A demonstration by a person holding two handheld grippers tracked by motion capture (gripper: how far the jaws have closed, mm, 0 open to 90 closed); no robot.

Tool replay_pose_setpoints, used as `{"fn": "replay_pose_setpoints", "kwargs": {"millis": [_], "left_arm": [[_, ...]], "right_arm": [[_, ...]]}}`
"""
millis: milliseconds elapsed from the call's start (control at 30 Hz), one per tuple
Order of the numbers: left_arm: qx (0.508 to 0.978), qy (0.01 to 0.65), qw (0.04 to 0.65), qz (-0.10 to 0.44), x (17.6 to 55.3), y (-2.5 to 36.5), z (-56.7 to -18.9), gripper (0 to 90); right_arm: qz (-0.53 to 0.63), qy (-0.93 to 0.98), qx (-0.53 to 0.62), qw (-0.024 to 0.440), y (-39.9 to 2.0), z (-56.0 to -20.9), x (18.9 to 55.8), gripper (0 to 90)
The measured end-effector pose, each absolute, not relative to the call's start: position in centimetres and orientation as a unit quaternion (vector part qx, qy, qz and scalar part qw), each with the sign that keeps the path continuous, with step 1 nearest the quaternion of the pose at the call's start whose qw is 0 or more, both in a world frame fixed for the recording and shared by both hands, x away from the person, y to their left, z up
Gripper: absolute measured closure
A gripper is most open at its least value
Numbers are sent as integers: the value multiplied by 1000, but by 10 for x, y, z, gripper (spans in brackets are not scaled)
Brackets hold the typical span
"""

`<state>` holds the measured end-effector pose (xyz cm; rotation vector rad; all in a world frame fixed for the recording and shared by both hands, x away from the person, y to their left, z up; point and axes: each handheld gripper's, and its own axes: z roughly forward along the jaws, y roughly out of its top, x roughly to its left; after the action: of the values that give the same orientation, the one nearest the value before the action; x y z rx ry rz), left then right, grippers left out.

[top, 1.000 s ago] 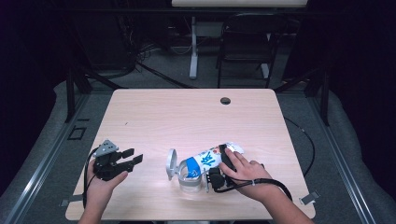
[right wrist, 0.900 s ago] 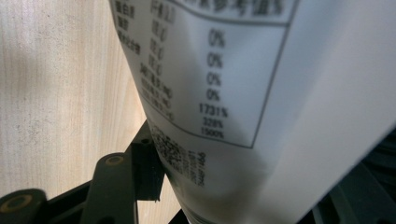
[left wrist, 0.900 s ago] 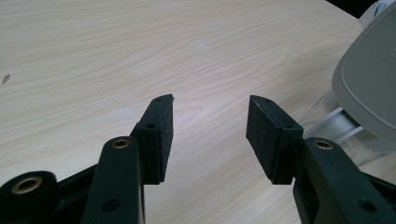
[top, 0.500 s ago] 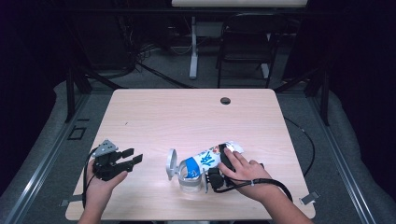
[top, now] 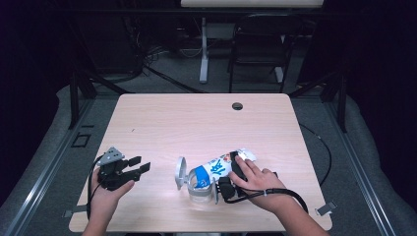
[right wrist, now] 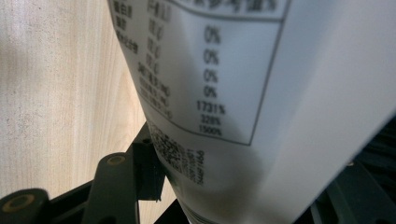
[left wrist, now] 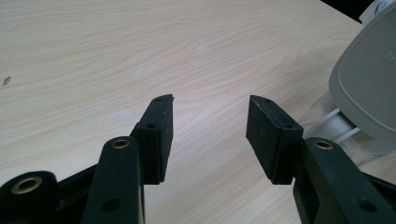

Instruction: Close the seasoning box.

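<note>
On the wooden table, near my front edge, the blue-and-white pouch lies tipped over a clear container with a grey lid. My right gripper clamps the pouch. My left gripper rests beside, jaws apart, empty.

left tongs gaping, right tongs clamped, both low
</note>
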<state>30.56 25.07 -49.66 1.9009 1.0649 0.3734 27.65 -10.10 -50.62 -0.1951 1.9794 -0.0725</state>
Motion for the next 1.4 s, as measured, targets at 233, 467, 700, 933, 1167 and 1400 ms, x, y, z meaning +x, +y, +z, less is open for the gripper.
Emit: {"fn": "replay_pose_setpoints", "kwargs": {"millis": [233,467,700,933,1167,1400], "left_arm": [[769,431,448,151,305,250,-497,518],[770,429,448,151,305,250,-496,518],[769,429,450,151,305,251,-495,518],[769,430,449,151,305,251,-495,518],[768,430,450,151,305,251,-496,518],[768,431,449,150,305,252,-496,518]], "right_arm": [[-39,831,-84,548,-100,-506,276,446],[-44,831,-85,548,-99,-505,275,448],[-46,831,-86,548,-99,-505,275,449],[-49,828,-92,552,-98,-505,275,450],[-49,827,-93,553,-97,-505,275,451],[-49,828,-96,551,-97,-504,276,452]]}}
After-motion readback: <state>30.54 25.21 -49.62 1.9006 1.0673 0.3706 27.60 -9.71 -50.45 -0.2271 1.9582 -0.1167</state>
